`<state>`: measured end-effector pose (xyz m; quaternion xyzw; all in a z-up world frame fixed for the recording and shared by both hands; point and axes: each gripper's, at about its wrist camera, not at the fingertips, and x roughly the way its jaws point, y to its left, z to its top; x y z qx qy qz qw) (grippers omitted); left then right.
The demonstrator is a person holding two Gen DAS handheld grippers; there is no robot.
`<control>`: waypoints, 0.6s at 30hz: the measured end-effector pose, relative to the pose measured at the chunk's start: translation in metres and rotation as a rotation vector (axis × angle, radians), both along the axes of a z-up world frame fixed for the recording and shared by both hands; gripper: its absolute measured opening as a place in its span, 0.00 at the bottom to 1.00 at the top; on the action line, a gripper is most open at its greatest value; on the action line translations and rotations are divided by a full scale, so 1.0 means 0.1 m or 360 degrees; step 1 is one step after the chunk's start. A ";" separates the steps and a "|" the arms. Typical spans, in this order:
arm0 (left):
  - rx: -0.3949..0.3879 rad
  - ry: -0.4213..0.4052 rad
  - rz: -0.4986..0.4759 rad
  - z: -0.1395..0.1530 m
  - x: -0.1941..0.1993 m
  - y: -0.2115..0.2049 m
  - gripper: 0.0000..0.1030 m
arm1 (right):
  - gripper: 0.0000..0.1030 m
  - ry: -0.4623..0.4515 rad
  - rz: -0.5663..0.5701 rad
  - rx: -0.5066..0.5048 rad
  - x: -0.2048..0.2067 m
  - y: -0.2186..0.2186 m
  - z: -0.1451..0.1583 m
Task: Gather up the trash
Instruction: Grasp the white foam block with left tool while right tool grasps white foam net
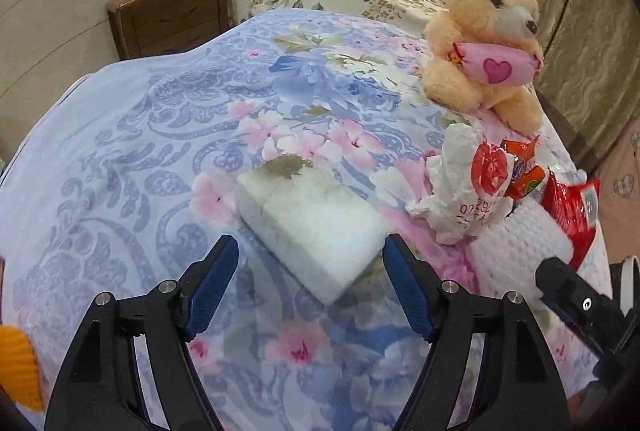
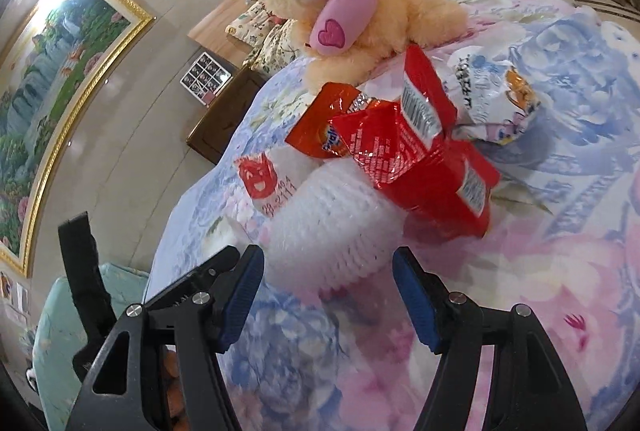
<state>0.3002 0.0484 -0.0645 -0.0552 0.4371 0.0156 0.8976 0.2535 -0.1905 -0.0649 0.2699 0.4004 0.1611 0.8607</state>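
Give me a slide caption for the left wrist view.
Open left claw approaches a white foam block on the floral bedspread, with wrappers and a teddy bear beyond.

The bedcover (image 1: 168, 119) is pale blue with pink flowers and darker blue scrolls. The teddy bear (image 1: 476, 31) is peach and holds a pink cushion (image 1: 496, 65) with a magenta heart. The snack wrapper (image 2: 420, 159) is red. The foam block (image 1: 316, 223) is white.

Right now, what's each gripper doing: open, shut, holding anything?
Left gripper: open, empty, near the white foam block.
Right gripper: open, empty, near the white foam net.
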 end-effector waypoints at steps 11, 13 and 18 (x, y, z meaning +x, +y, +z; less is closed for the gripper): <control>0.0071 -0.0077 -0.0156 0.06 -0.37 -0.14 0.45 | 0.19 -0.0039 0.0056 -0.0016 -0.33 -0.18 0.08; 0.0045 -0.0088 -0.0194 0.08 -0.51 -0.17 0.45 | 0.19 -0.0052 0.0083 -0.0036 -0.46 -0.24 0.11; 0.0000 -0.0113 -0.0312 0.14 -0.93 -0.36 0.45 | 0.19 -0.0064 0.0114 -0.0109 -0.84 -0.41 0.17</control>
